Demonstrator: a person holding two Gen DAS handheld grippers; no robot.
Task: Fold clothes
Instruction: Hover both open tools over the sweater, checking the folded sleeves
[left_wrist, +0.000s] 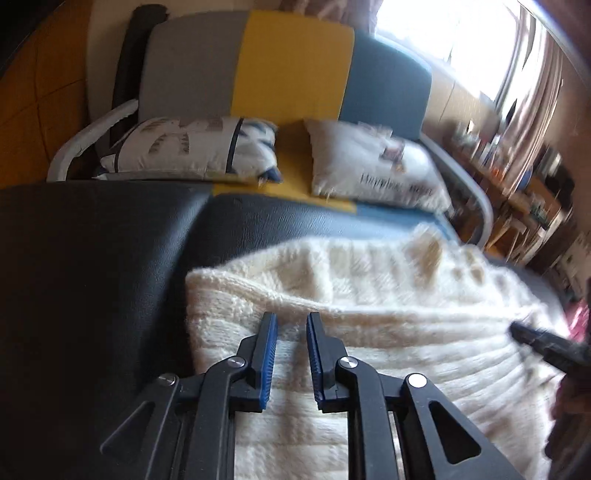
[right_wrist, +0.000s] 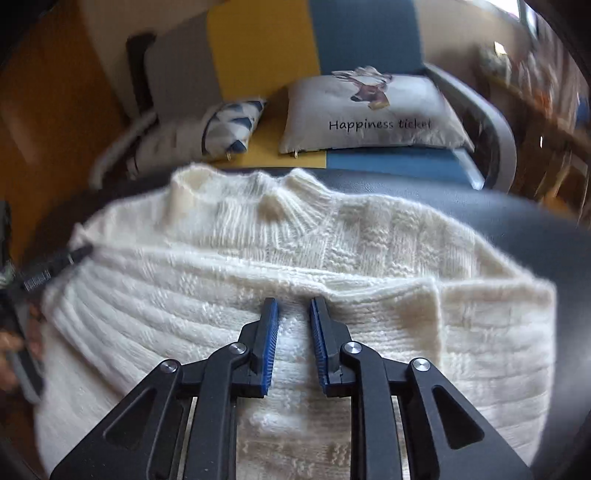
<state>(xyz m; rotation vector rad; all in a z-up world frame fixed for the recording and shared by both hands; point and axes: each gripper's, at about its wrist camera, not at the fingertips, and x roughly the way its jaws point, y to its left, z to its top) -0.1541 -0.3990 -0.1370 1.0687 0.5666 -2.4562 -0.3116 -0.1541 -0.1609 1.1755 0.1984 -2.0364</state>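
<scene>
Two cushions (right_wrist: 373, 110) on striped sofa (right_wrist: 258, 48)

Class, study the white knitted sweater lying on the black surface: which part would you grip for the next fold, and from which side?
Grip the sweater at its folded-over edge, coming from above on the near side. That doubled edge forms a raised ridge across the garment, so probably the easiest part to pinch. Both the right gripper and the left gripper sit open just before it.

Black padded surface (right_wrist: 517, 229) — white knit sweater (right_wrist: 258, 258) spread flat across it
</scene>
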